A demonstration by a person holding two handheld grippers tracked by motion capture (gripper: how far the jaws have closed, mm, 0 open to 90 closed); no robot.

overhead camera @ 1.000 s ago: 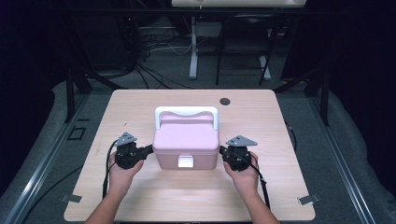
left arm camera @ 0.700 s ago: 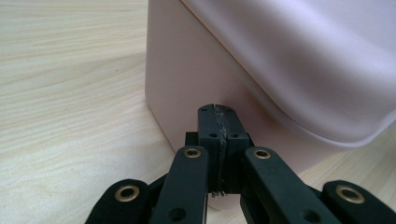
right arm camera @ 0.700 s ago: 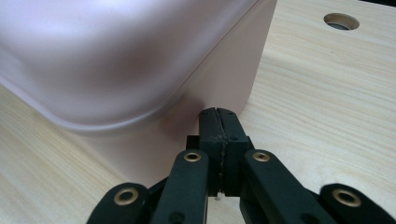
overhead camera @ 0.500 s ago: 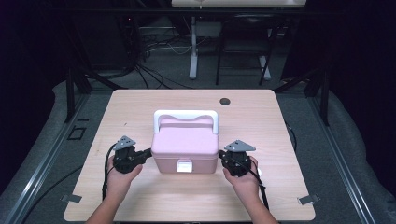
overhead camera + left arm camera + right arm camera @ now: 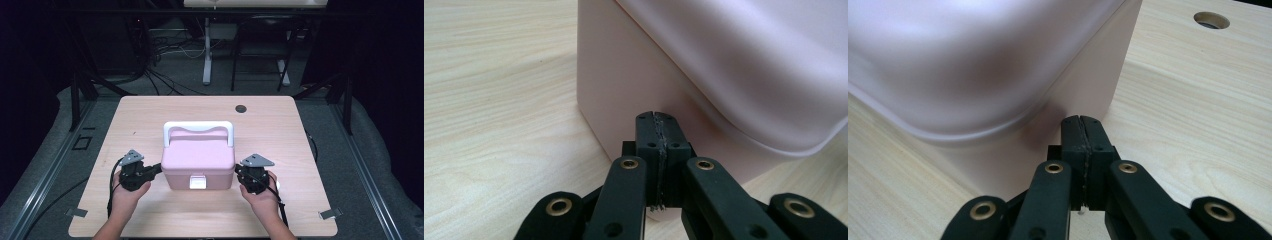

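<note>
- Right, the desk (image 5: pixel 150 115) first: a pale wood top with one small round hole (image 5: pixel 241 108) near its far right corner, and the action is down toward the near edge.
- Sitting about midway between the left and right edges, closer to the near edge than the far one, is the pink box (image 5: pixel 199 161), lid down, its white latch (image 5: pixel 198 182) on the front face toward the person.
- Its white handle (image 5: pixel 198 127) lies back over the far side of the lid, untouched.
- Now the left claw (image 5: pixel 152 170): clenched, pads pressed flat together with nothing between them, tip at the box's left wall; the left gripper view puts it low on that wall, under the lid's rim, touching or a hair off, I can't say which.
- And the right claw (image 5: pixel 240 174) mirrors it, clenched and empty, nose against the right wall just below the lid's overhang.
- So the step in hand looks like a two-sided brace: closed tips squeezing the box from both flanks, to shift or steady it.
- Next move, as I read it, calls for even pressure from both sides and matched travel; if one side leads, the box will likely twist on the desk.
</note>
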